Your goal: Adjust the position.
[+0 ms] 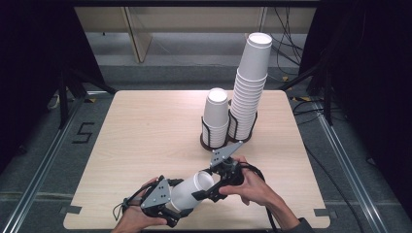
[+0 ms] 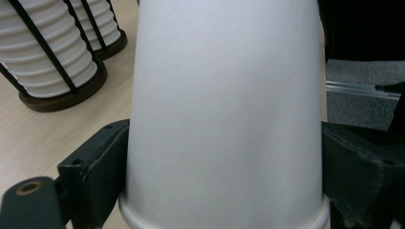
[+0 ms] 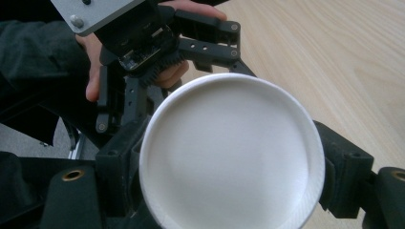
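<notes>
I have one white paper cup (image 1: 192,190) lying on its side low over the bench (image 1: 145,136), caught between both grippers. My right gripper (image 1: 208,192) clamps its closed end; my left gripper (image 1: 171,211) sits at the rim, jaws alongside the wall, grip uncertain. Still ahead, I judge: carrying it to the two racked stacks (image 1: 216,119) beyond.

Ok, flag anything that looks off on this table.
The tall cup stack leans to the right above its wire holder, so it looks unsteady. The short stack beside it stands straighter. Nothing looks spilled.
</notes>
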The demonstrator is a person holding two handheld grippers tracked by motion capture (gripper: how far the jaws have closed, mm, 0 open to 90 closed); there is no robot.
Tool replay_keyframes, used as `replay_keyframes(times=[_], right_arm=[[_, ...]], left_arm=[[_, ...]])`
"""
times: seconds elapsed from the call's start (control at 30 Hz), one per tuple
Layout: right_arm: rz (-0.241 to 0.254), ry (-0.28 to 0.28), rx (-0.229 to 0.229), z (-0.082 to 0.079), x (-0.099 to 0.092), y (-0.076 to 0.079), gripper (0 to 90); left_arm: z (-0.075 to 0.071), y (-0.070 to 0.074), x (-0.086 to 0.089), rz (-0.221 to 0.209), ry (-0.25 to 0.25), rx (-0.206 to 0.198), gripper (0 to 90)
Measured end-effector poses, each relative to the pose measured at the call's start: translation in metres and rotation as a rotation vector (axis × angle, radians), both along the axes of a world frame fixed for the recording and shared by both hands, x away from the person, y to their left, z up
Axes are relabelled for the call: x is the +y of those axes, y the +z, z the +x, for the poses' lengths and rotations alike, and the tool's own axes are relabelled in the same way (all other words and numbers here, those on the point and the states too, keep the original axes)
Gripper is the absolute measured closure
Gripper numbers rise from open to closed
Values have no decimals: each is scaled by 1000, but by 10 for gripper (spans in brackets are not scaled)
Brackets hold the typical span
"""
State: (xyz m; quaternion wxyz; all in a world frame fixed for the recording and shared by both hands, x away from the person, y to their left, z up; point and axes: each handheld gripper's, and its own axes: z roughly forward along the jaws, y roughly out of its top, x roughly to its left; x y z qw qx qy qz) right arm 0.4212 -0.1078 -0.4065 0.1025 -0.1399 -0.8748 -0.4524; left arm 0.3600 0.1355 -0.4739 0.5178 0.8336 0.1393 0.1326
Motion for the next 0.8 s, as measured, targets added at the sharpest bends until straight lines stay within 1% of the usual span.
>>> replay_keyframes(times=[0.03,0.07,0.1,0.13,0.17,0.2,0.27,0.33,0.37,0.4,0.43,0.5,0.53,0.57,0.6,0.63,0.7,0.77,0.8], right_arm=[[0,0,0,0,0,0,254],[27,-9,5,2,-3,1,254],[37,-13,12,3,-5,2,254],[50,-22,20,3,-6,2,254],[62,-19,17,4,-7,3,254],[65,-22,13,5,-8,3,255],[75,-30,8,5,-9,4,255],[90,-27,13,6,-10,5,256],[89,-32,24,5,-10,5,256],[91,-43,36,5,-11,6,256],[100,-39,26,5,-11,6,256],[109,-41,29,6,-12,7,256],[115,-41,27,6,-12,7,256],[125,-38,28,6,-13,8,256],[125,-38,28,6,-13,8,256],[133,-44,27,7,-14,8,256],[140,-44,29,8,-14,8,256],[140,-42,37,8,-15,8,256],[144,-42,41,8,-15,8,256]], left_arm=[[1,0,0,-16,0,0,97],[1,1,2,-36,9,2,90],[1,2,3,-70,18,4,86],[2,2,3,-93,24,2,77],[2,2,3,-104,28,4,69],[2,2,4,-102,36,4,66],[1,2,3,-114,42,4,61],[1,2,3,-119,46,5,52],[2,1,1,-133,70,4,47],[2,2,1,-120,77,4,43],[2,2,1,-136,74,3,44],[2,2,0,-143,74,1,51],[2,2,0,-162,69,-1,54],[2,2,1,-172,74,-4,56],[2,2,1,-172,74,-4,57],[1,4,3,-161,77,-8,58],[1,4,3,-168,74,-7,64],[2,5,3,-173,61,-7,84],[2,6,4,-156,57,-9,96]])
